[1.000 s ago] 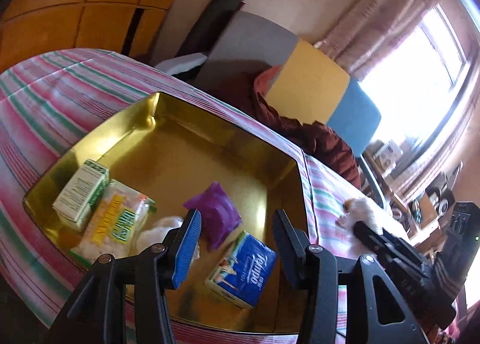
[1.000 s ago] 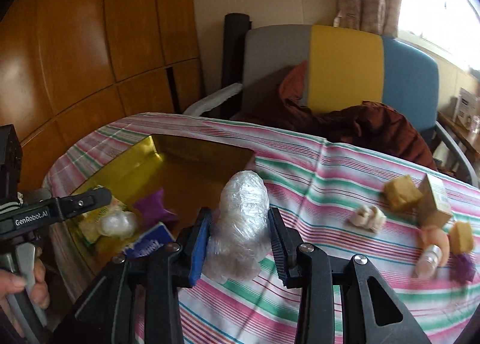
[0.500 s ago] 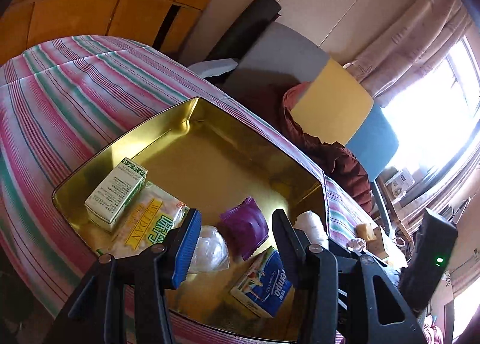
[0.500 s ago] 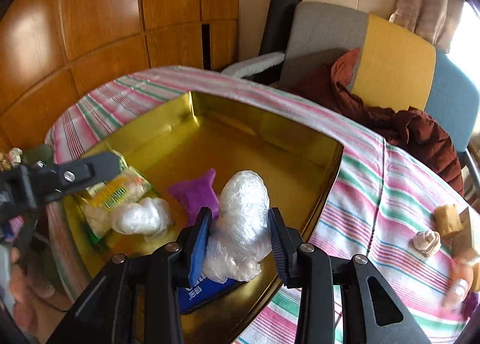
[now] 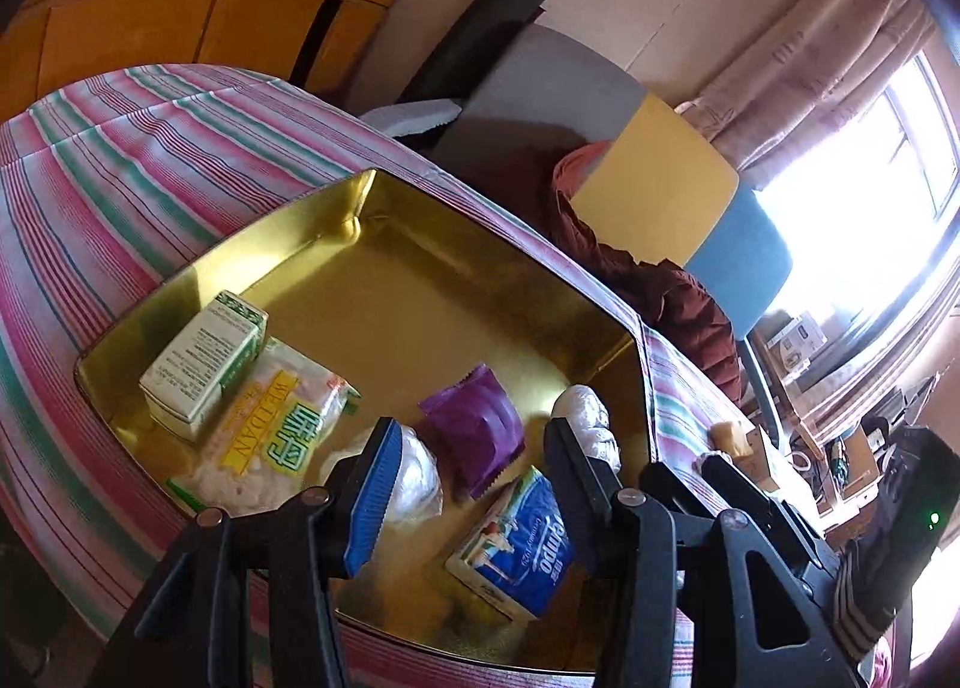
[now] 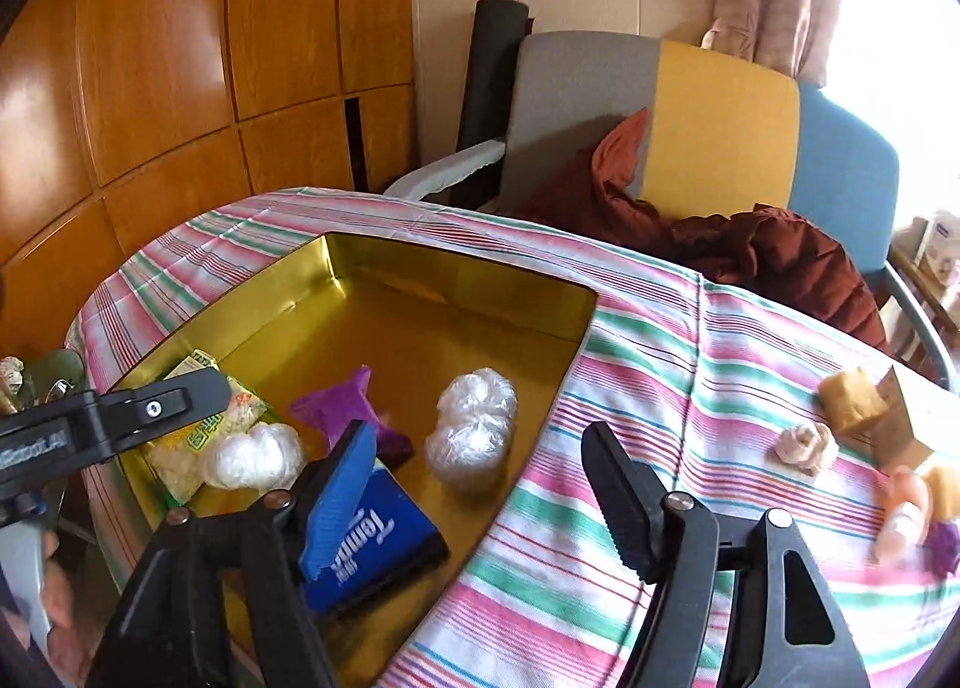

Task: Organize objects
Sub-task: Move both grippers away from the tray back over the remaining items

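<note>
Right gripper (image 6: 489, 487): jaws spread wide, holding nothing; poised above the near right corner of the shallow gold metal tray (image 6: 384, 268), tilted down toward it.

Left gripper (image 5: 468, 484): jaws parted, nothing between them; held over the tray's near edge, pointing across it. Its black body (image 6: 114, 412) enters the right wrist view from the left, a hand (image 6: 57, 592) below it.

Tray, on the bench covered by a pink, green and white striped cloth (image 6: 660, 388), contains:
- clear plastic-wrapped white bundle (image 6: 474, 430), lying free near the right wall, just ahead of the right gripper;
- second smaller plastic-wrapped bundle (image 6: 255, 457), beside the yellow-and-green snack packet (image 5: 270, 436);
- purple foil sachet (image 5: 474, 427), centre;
- blue Tempo tissue pack (image 5: 522, 550), near edge;
- white-and-green carton (image 5: 204, 364), left corner.

Outside the tray, on the cloth at right: small white shell-like piece (image 6: 807, 445), tan blocks (image 6: 849, 403), other small items, blurred.
</note>
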{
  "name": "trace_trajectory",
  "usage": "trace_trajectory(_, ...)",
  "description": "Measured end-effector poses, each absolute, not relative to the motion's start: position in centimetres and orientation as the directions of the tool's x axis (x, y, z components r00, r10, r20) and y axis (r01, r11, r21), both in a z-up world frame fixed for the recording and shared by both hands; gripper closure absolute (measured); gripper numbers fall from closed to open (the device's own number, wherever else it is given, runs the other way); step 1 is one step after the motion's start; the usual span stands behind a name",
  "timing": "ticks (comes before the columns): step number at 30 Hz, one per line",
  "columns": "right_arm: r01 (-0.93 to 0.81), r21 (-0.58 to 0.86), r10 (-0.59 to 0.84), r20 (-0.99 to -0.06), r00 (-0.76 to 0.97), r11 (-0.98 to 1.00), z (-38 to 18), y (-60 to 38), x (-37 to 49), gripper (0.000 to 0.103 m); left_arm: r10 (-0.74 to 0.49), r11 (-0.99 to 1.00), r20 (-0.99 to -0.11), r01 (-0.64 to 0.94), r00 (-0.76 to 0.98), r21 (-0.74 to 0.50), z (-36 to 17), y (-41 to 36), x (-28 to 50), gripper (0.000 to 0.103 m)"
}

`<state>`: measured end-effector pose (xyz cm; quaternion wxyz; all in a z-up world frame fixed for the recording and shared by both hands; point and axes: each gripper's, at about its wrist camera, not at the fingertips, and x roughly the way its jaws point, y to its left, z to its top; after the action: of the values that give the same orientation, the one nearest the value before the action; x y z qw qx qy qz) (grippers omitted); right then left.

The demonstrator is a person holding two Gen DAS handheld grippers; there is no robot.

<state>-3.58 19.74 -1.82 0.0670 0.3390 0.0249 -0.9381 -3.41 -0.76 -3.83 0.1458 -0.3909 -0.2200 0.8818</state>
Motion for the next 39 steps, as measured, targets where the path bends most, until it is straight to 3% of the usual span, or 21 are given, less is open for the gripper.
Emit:
trace_trajectory(8,0.095,0.025,-0.089,-0.648,-0.757,-0.995,-1.9,22.4,-1.4,0.029,0.516,-0.835,-0.597,-0.204,-0.615,-0.512,-3.7,1.2,-2.5,0.053)
trace_trajectory(27,-0.196,0.06,0.095,-0.713,-0.695,-0.979,-5.8,35.6,4.8,0.027,0.633,-0.76,-0.617,-0.528,-0.467,-0.379,-3.3,11.0,3.3,0.053)
trace_trajectory(39,-0.508,0.054,0.343,-0.676,-0.652,-0.859,-4.9,49.8,7.5,0.024,0.655,-0.689,-0.662,-0.648,-0.366,-0.324,-4.4,15.6,6.4,0.049)
